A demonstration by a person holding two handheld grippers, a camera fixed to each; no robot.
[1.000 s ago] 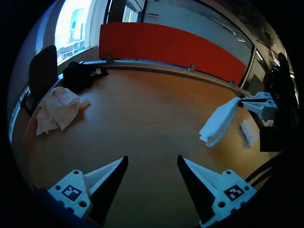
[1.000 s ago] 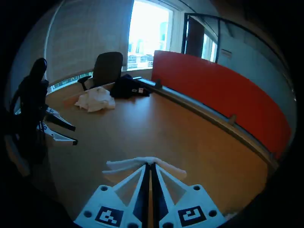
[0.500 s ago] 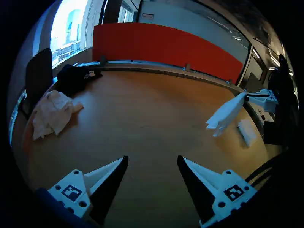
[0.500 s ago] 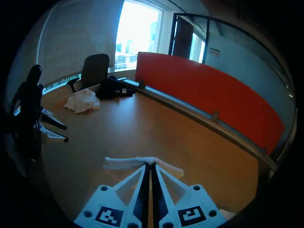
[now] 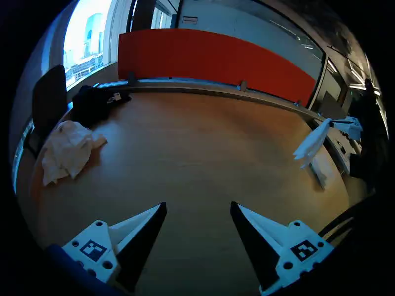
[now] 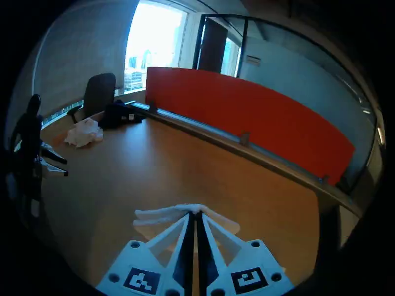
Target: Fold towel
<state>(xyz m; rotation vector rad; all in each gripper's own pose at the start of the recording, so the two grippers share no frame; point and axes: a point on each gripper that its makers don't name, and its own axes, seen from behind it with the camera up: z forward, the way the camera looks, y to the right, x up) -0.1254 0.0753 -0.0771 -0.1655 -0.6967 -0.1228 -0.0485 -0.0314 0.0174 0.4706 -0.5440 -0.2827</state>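
1. Your right hand-held gripper point(image 6: 196, 214) is pinched tight on the white towel point(image 6: 165, 214). The towel's folds fan out to both sides of the fingertips, above the tabletop point(image 6: 148, 163).
2. In the left gripper view, that towel hangs down from the right hand-held gripper near the tabletop's right edge.
3. Your left hand-held gripper point(image 5: 197, 204) is spread wide with nothing between its fingers, well apart from the towel.
4. A crumpled pale cloth point(image 5: 66, 150) lies at the far left.
5. Square black-and-white markers point(image 5: 94, 249) sit on the fingers. The wall sign point(image 5: 190, 20) is too small to read.
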